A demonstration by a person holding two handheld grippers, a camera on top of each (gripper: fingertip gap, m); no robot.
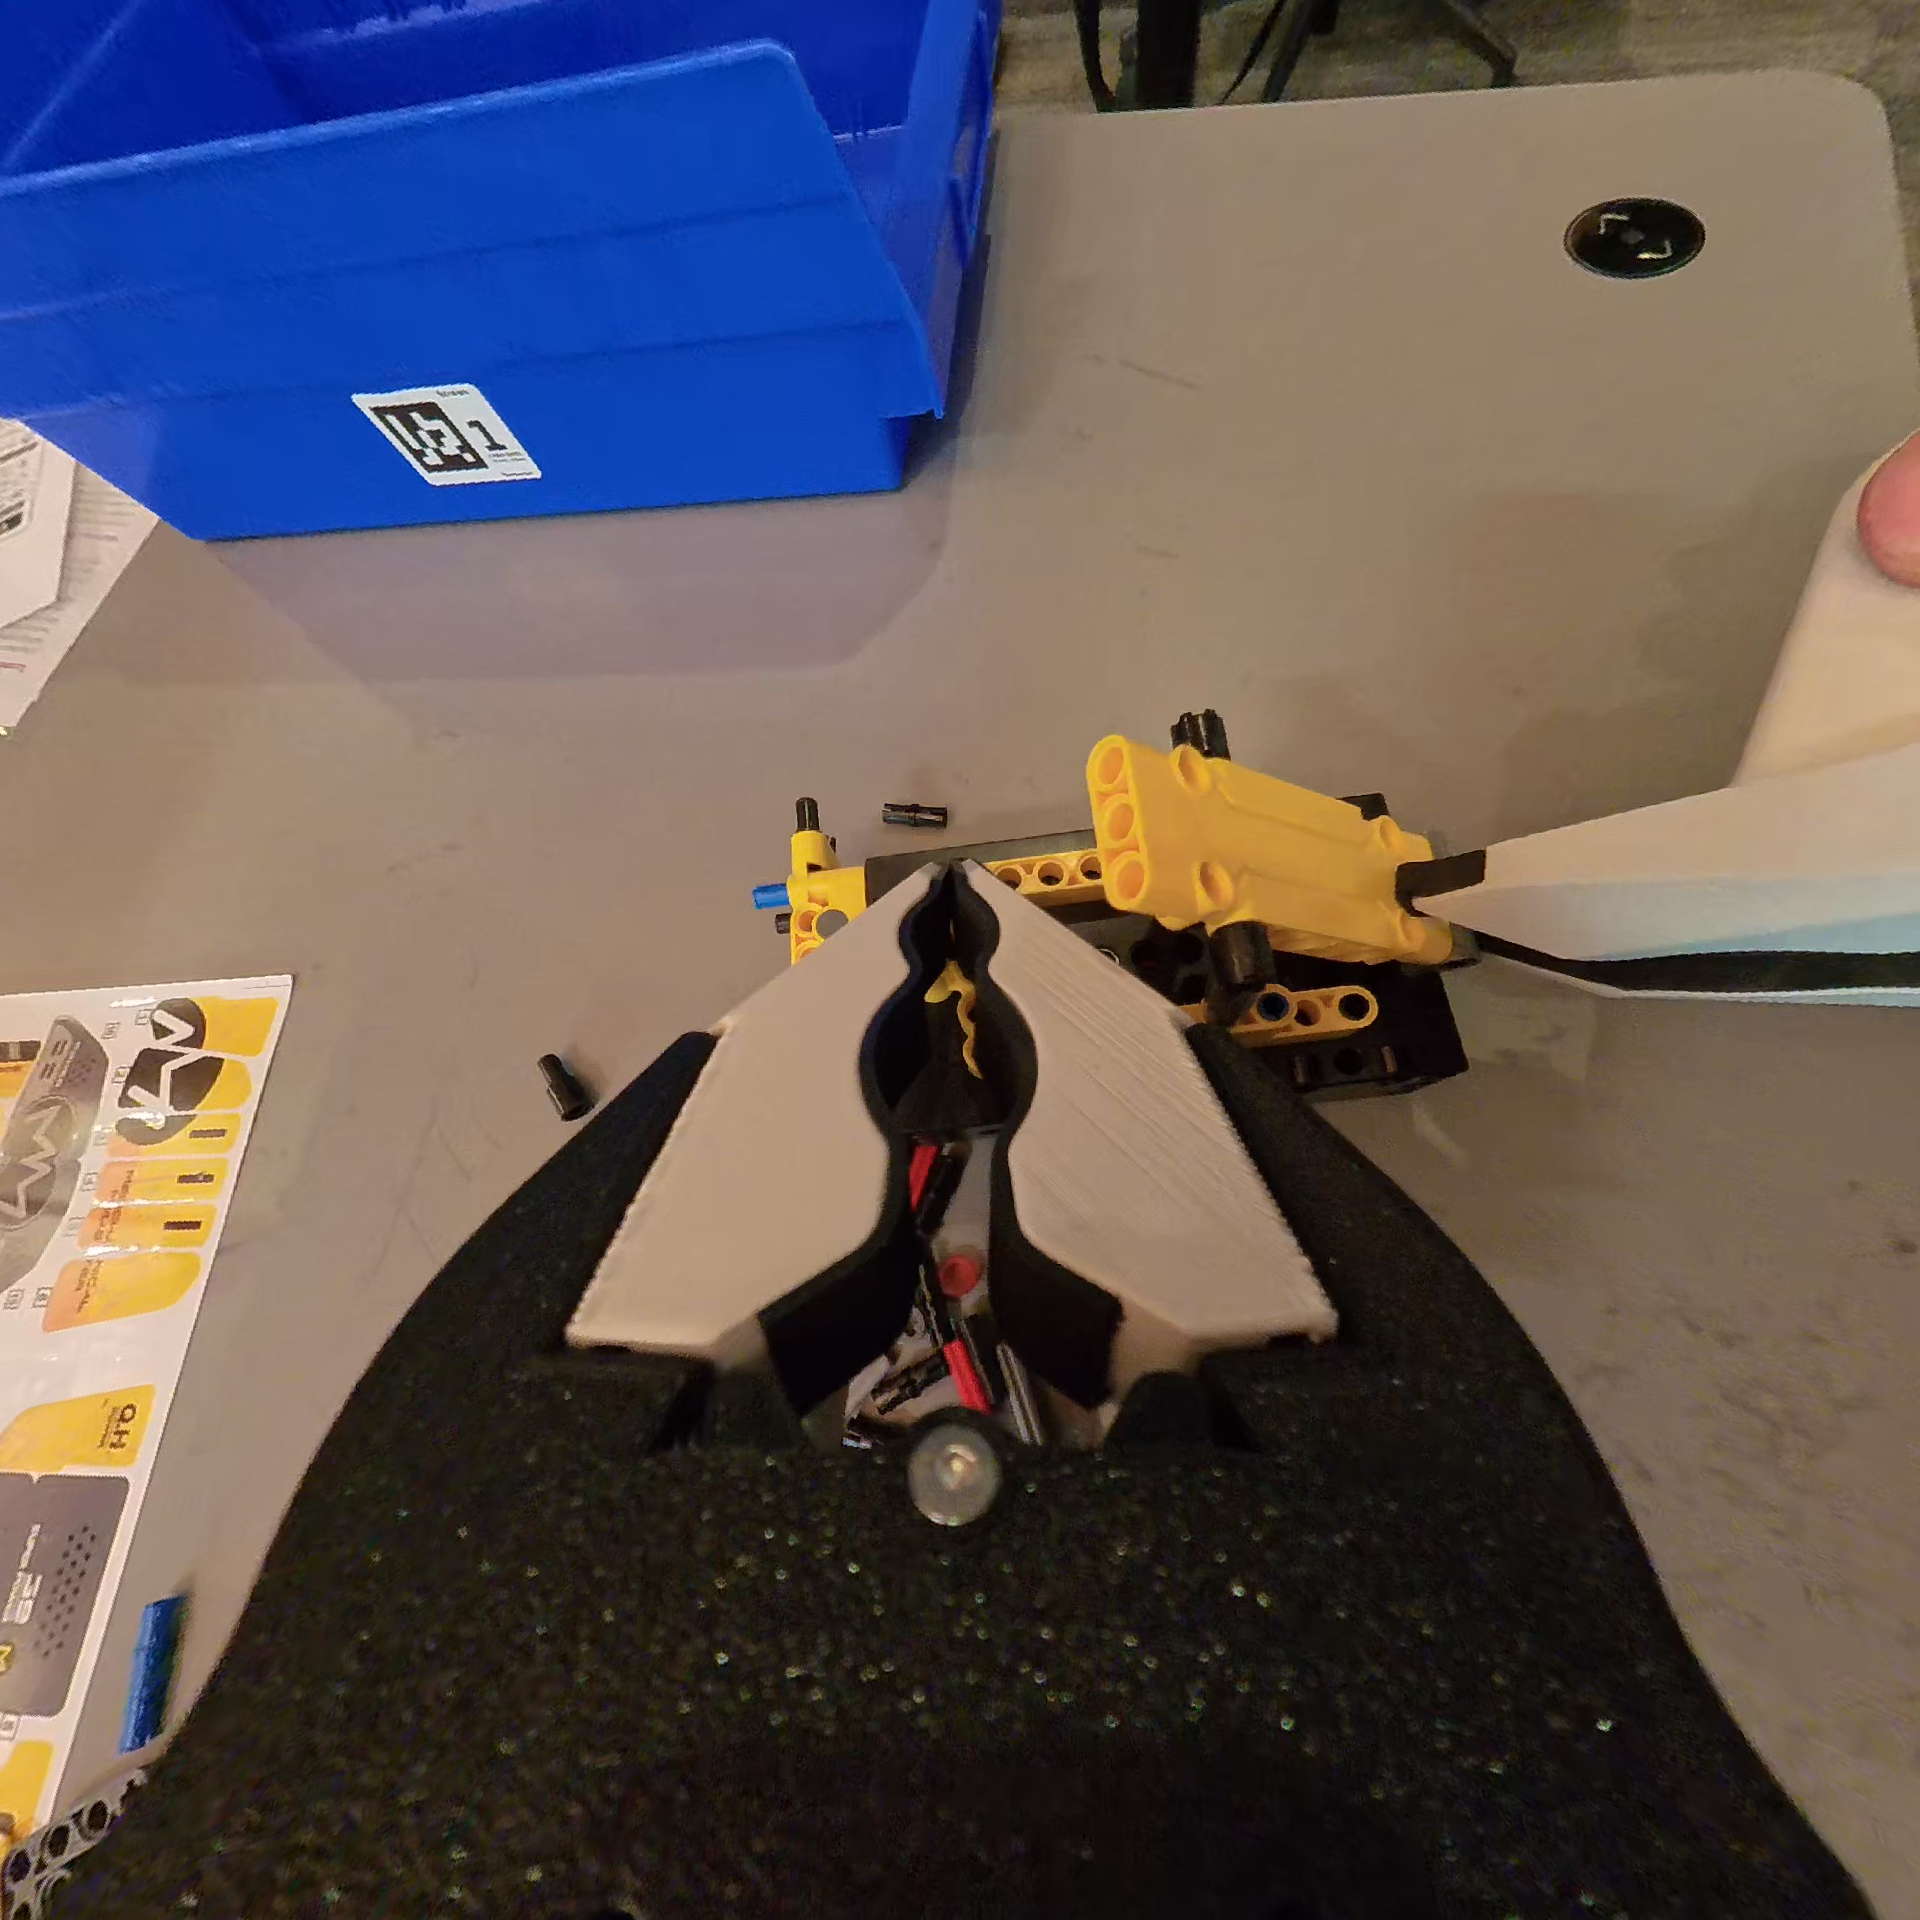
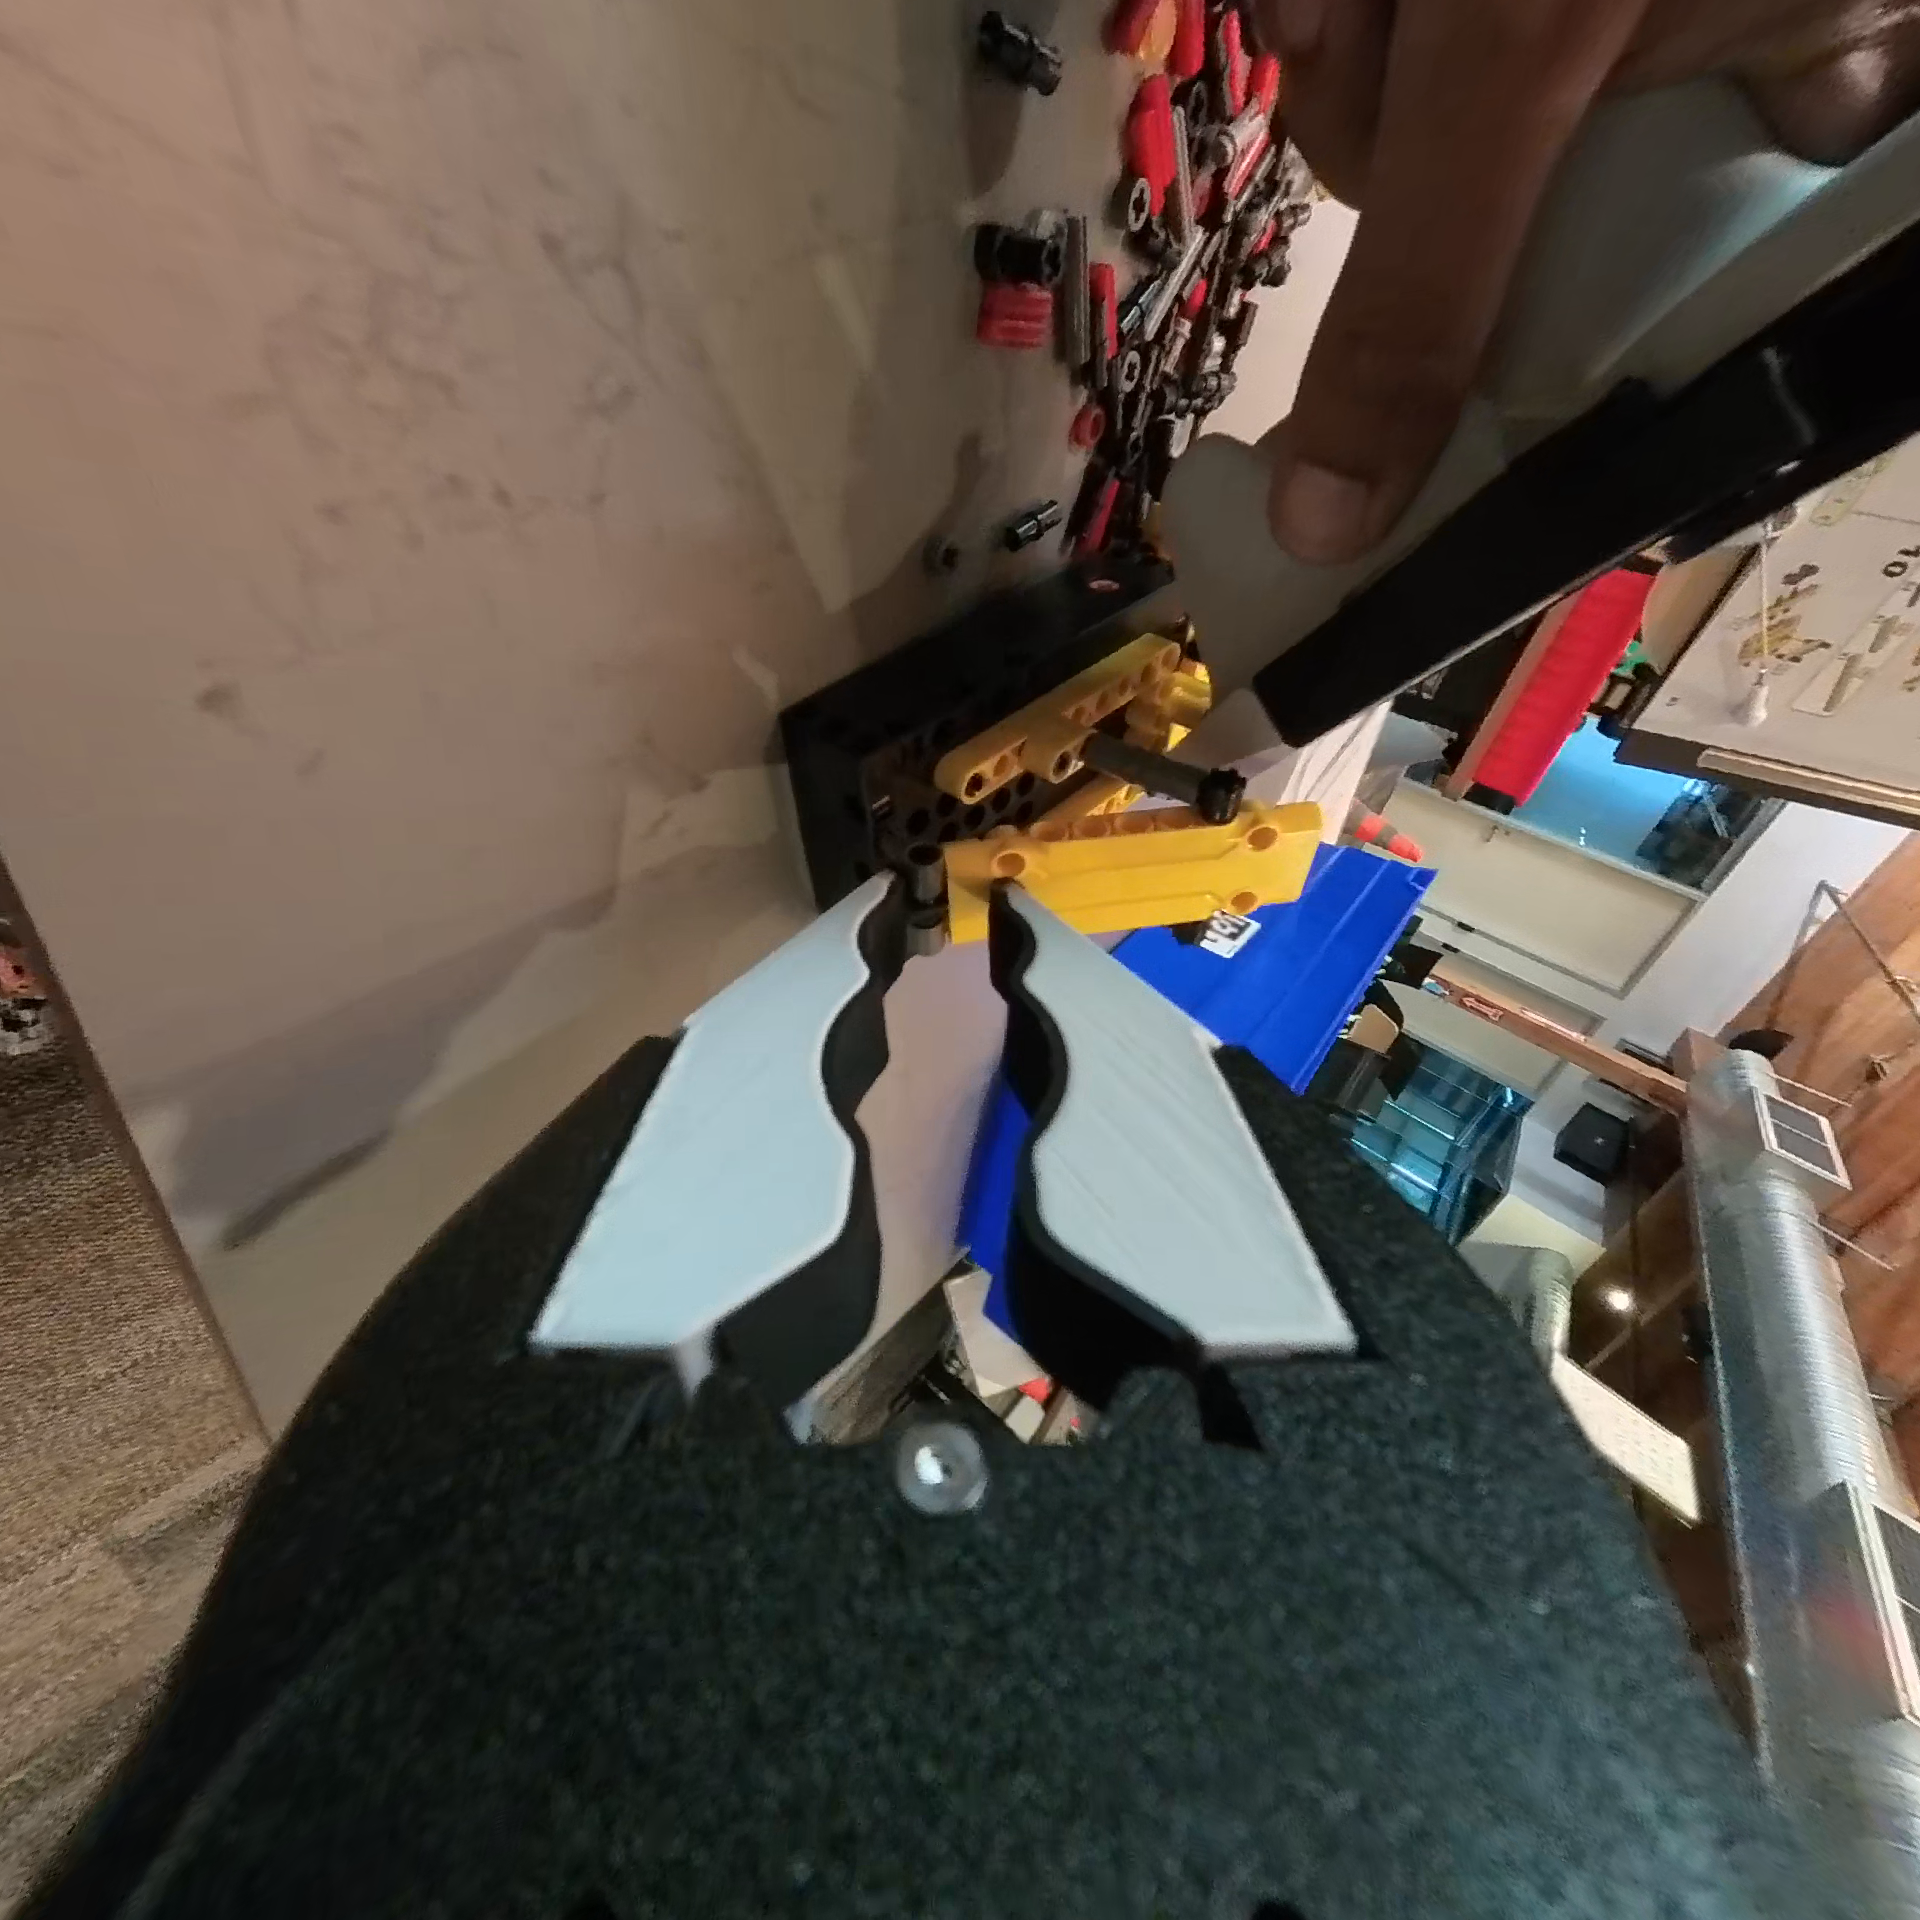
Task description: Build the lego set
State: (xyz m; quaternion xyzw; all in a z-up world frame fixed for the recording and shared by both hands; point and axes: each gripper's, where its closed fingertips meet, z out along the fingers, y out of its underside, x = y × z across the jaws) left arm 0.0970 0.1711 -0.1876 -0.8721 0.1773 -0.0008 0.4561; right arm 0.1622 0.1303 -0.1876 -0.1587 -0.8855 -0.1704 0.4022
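Left wrist view: left gripper [image 1: 951,878] low over the near edge of a small brick build, jaws drawn together at the tips; cannot tell whether they pinch a part of it or only press on it. Build = black frame [image 1: 1382,1049] with yellow beams, sitting mid-table. Right gripper [image 2: 940,902] comes in from the right and is clamped on the end of the yellow panel [image 1: 1247,852], which lies tilted across the top of the frame. Judgement: the hold is on one end only, so the panel could pivot; a steady left-side brace and a straight, slow push would suit, with the black axle stubs lined up first. Two loose black pins [image 1: 914,816] lie just beyond the build, another [image 1: 564,1086] near left. Surface is a grey table [image 1: 1351,468], scuffed, with a round cable grommet [image 1: 1633,237] far right. Blue bin [image 1: 468,260] far left, sticker sheet [image 1: 135,1195] near left. Right wrist view adds a pile of red and black parts [image 2: 1174,260], plus shelving and a metal duct in the room behind.
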